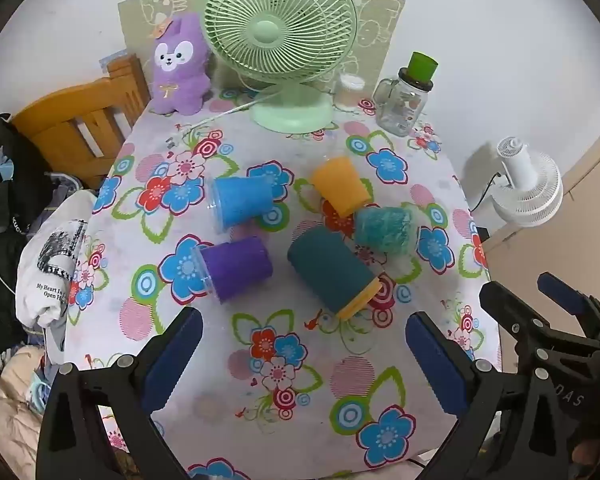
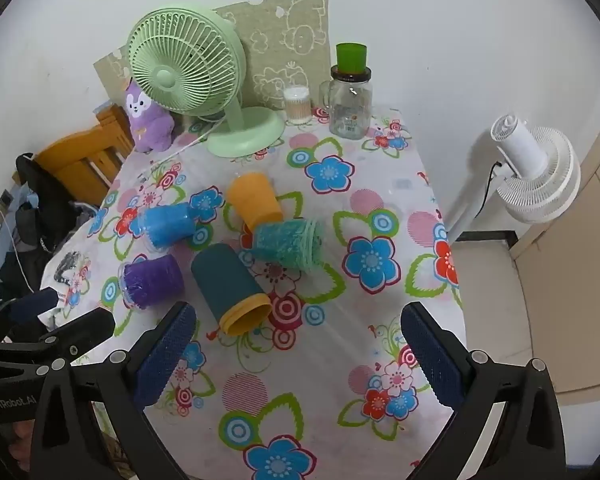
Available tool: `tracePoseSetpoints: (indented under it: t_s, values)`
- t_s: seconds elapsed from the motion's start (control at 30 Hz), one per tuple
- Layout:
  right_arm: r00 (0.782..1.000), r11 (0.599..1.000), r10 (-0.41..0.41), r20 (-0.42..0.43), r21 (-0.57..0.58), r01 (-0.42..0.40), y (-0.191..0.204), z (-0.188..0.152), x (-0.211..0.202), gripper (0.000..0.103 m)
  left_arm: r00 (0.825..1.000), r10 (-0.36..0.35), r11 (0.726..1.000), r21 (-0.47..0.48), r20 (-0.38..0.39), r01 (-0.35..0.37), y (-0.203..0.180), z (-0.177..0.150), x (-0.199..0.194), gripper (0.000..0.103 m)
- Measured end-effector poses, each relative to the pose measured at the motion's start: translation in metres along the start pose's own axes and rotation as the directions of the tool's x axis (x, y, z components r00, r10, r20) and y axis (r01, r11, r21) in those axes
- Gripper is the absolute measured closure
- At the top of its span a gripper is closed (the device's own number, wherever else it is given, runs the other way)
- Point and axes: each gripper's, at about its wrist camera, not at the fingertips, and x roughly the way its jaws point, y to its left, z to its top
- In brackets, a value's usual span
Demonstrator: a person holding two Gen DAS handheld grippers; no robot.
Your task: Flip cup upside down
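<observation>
Several cups lie on their sides on the floral tablecloth [image 1: 284, 420]: a blue cup [image 1: 242, 202], a purple cup [image 1: 236, 268], an orange cup [image 1: 340, 186], a teal textured cup [image 1: 384, 230] and a dark teal cup with a yellow rim [image 1: 332, 270]. They also show in the right wrist view: blue cup [image 2: 168, 224], purple cup [image 2: 152, 280], orange cup [image 2: 254, 198], teal textured cup [image 2: 290, 242], dark teal cup [image 2: 230, 286]. My left gripper [image 1: 304, 344] is open and empty, short of the dark teal cup. My right gripper [image 2: 298, 344] is open and empty, near that cup's rim.
A green desk fan [image 1: 280, 40], a purple plush toy [image 1: 178, 68], a glass jar with a green cup on top [image 1: 404, 100] and a small container [image 1: 350, 90] stand at the table's back. A wooden chair [image 1: 76, 128] and clothes are at left; a white floor fan [image 1: 530, 188] at right.
</observation>
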Motion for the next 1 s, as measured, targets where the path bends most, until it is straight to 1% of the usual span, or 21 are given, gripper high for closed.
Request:
tracePoseSetpoints:
  t_s: [0.1,0.13,0.2,0.23,0.33,0.43,0.47,1.0]
  values:
    - [1.000,1.000,0.007,-0.004,0.012,-0.007,0.001,0.001,0.002,0.000,1.000,-0.003,1.000,0.003,0.005,0.003,0.001,-0.001,-0.001,0.001]
    - [1.000,1.000,0.002,0.016,0.004,-0.002,0.002,-0.002,-0.006,0.000,1.000,-0.004,1.000,0.003,0.006,0.004,0.001,-0.001,-0.001,0.001]
    - [1.000,1.000,-0.004,0.025,-0.006,0.005,0.005,-0.004,-0.008,0.000,1.000,-0.012,1.000,0.005,0.008,0.012,0.009,-0.003,-0.007,0.001]
    - [1.000,1.000,-0.010,0.027,-0.008,0.010,0.007,-0.006,-0.009,0.000,1.000,0.006,1.000,0.006,0.005,-0.006,0.006,-0.001,-0.005,0.001]
    - [0.999,1.000,-0.020,0.035,-0.012,0.020,0.012,-0.007,-0.014,0.000,1.000,0.010,1.000,0.012,0.007,-0.010,0.010,-0.001,-0.008,0.001]
    - [0.999,0.999,-0.031,0.032,-0.015,0.032,0.016,-0.007,-0.013,0.000,1.000,0.017,1.000,0.018,0.009,-0.018,0.015,0.000,-0.011,0.001]
    - [0.999,0.999,-0.033,0.033,-0.015,0.033,0.017,-0.007,-0.013,0.000,0.999,0.031,0.999,0.024,0.014,-0.031,0.007,-0.001,-0.014,0.001]
    - [0.999,0.999,-0.032,0.028,-0.008,0.032,0.020,-0.007,-0.014,0.000,0.999,0.046,0.998,0.042,0.016,-0.046,0.015,0.002,-0.015,0.001]
